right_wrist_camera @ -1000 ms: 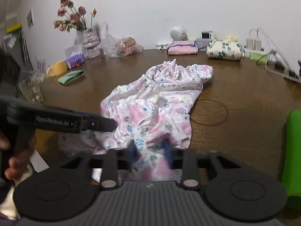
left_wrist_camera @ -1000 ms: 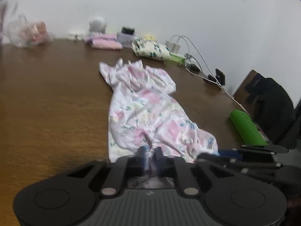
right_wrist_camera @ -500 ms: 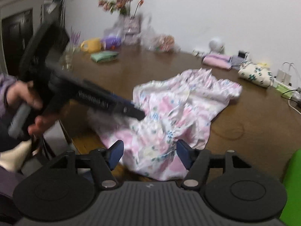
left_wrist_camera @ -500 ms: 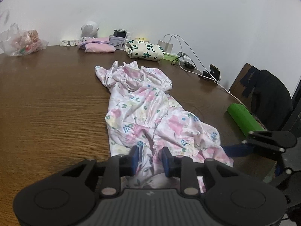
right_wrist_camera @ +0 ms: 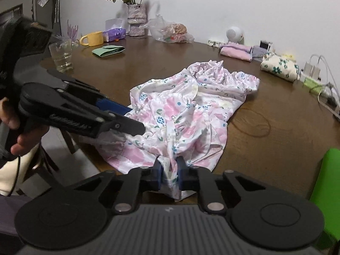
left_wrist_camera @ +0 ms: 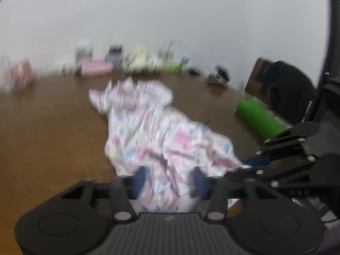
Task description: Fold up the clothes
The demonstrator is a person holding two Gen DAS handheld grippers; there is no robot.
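A crumpled pink floral garment point(right_wrist_camera: 191, 114) lies on the brown wooden table point(right_wrist_camera: 276, 140); it also shows, blurred, in the left wrist view point(left_wrist_camera: 157, 131). My right gripper point(right_wrist_camera: 169, 171) is shut on the garment's near hem at the table's front edge. My left gripper point(left_wrist_camera: 169, 177) is open, its blue fingers point(left_wrist_camera: 139, 179) astride the near edge of the cloth. The left gripper also shows in the right wrist view point(right_wrist_camera: 127, 116), at the garment's left edge. The right gripper shows in the left wrist view point(left_wrist_camera: 252, 163), at the cloth's right corner.
Folded clothes point(right_wrist_camera: 235, 51) and a floral bundle point(right_wrist_camera: 279, 67) sit along the back wall with chargers and cables point(right_wrist_camera: 314, 74). A glass point(right_wrist_camera: 61, 56), yellow mug point(right_wrist_camera: 94, 38), green pouch point(right_wrist_camera: 108, 51) and flower vase point(right_wrist_camera: 136, 19) stand far left. A green roll point(right_wrist_camera: 327, 180) lies right.
My right gripper went from open to shut on the garment's near hem. My left gripper opened wider over the cloth edge and is moving; its view is blurred.
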